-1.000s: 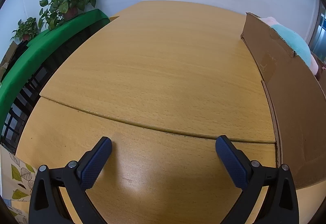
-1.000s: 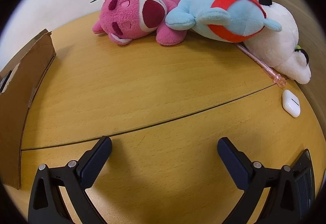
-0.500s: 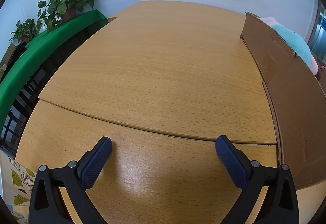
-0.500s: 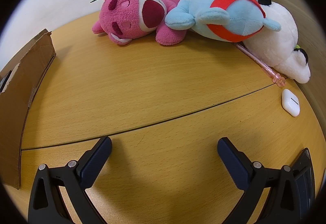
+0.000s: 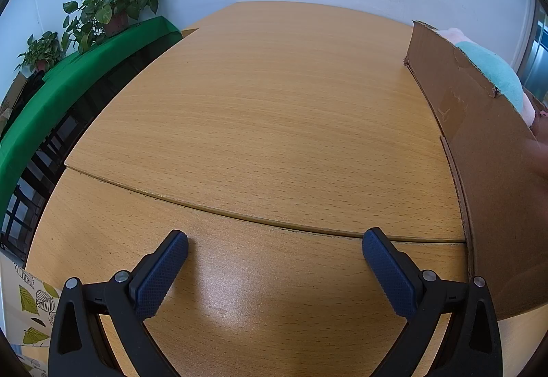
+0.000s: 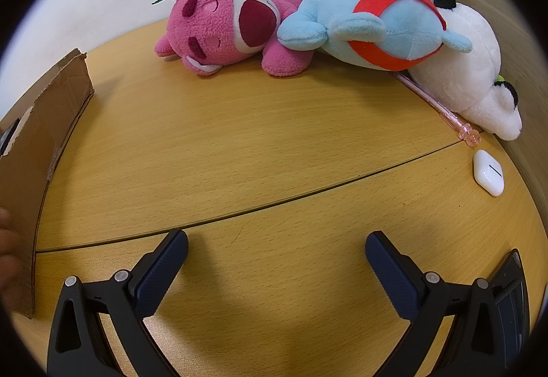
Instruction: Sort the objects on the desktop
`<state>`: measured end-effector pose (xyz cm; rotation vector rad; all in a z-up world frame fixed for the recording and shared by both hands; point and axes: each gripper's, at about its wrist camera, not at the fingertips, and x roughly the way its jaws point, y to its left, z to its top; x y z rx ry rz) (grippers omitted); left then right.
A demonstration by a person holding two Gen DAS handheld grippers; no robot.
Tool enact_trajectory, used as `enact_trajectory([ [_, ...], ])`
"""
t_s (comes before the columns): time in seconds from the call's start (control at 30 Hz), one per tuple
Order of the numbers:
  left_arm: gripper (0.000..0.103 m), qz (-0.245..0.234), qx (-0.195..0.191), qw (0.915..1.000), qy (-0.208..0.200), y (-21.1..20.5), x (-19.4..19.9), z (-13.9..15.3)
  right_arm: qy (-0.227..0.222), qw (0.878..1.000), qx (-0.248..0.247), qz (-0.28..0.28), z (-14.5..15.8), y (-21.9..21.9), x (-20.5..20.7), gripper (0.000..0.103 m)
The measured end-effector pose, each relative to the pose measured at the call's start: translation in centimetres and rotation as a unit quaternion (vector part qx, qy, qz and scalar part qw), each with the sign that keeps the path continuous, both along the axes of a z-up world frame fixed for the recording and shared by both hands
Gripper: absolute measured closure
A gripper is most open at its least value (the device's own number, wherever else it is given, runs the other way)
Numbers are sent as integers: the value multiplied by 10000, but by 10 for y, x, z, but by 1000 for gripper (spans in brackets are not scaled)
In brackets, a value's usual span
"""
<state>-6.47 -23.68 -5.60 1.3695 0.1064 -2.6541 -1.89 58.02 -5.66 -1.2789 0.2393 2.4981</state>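
2 hand-held grippers, left and right, both wide, empty above table. Sorting unstarted; next, probably reach pink plush at 12 o'clock.

Ahead of the left gripper the wooden desk lies bare back to the wall, walled on its right by the cardboard box. Ahead of the right gripper bare desk reaches the pink plush bear, blue plush, white plush, pink pen and earbud case.
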Motion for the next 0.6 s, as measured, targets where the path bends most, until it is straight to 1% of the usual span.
enact_trajectory([
  [0.6,0,3,1,10000,4,0,0,0,8,10000,3,-2,-1,-2,0,0],
])
